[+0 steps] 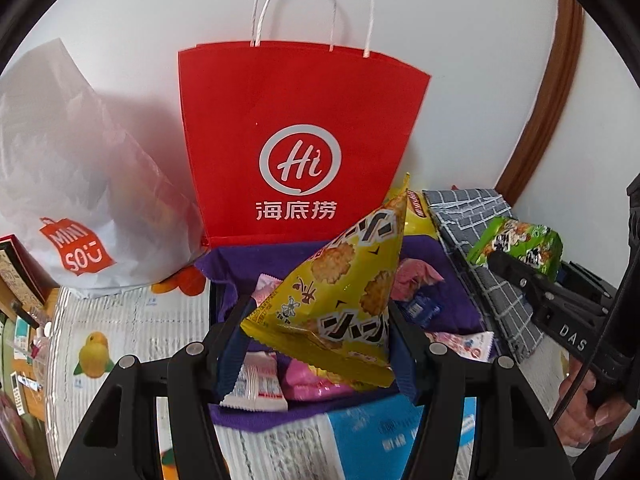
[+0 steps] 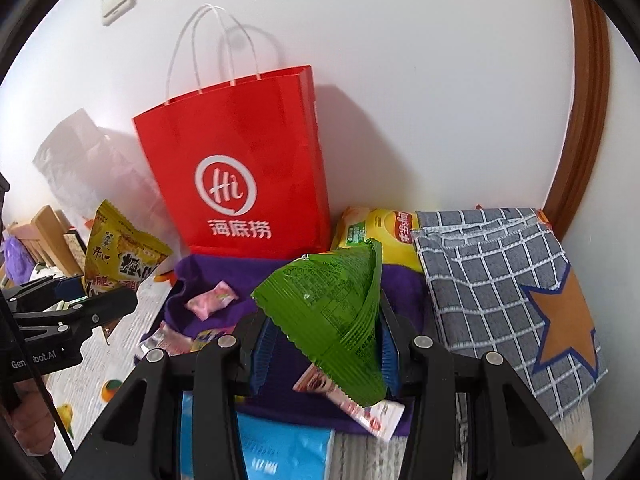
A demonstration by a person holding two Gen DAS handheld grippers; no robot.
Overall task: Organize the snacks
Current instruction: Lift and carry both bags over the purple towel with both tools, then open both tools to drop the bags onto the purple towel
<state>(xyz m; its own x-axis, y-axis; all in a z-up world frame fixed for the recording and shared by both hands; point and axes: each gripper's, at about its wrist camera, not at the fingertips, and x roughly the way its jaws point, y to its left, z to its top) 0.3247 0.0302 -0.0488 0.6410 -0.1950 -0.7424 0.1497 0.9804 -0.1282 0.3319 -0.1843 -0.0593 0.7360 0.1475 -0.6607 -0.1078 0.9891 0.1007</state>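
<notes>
Snacks sit in both of your tongs right now. Your left tongs (image 1: 316, 344) are closed on a yellow triangular snack packet (image 1: 336, 300), its blue pads pressing the packet's lower corners while its tip points up toward the red paper bag (image 1: 296, 140). Your right tongs (image 2: 320, 354) grip a green triangular snack packet (image 2: 336, 320) the same way — narrow jaws, pads against the crinkled sides.

Both packets hang above a purple cloth bin (image 1: 440, 280) that stands just in front of the red paper bag. Inside the bin lie small pink wrapped candies (image 2: 212, 300) and a white sachet (image 1: 256, 384); a longer white-and-red sachet (image 2: 372, 416) lies under the green packet.

Right of the bin, a grey checked cloth (image 2: 500, 280) with an orange star leans near the wall, and a yellow chip bag (image 2: 384, 232) is tucked between it and the red bag. Left of the red bag stands a white Miniso plastic bag (image 1: 80, 168). The counter (image 1: 132, 320) wears a ribbed cover printed with fruit, and a blue packet (image 2: 280, 452) lies on it just in front of the bin. From the left camera you also see your hand (image 1: 580, 404) on the right handle — the right tongs there hold the green packet well to the right of the bin's middle.
</notes>
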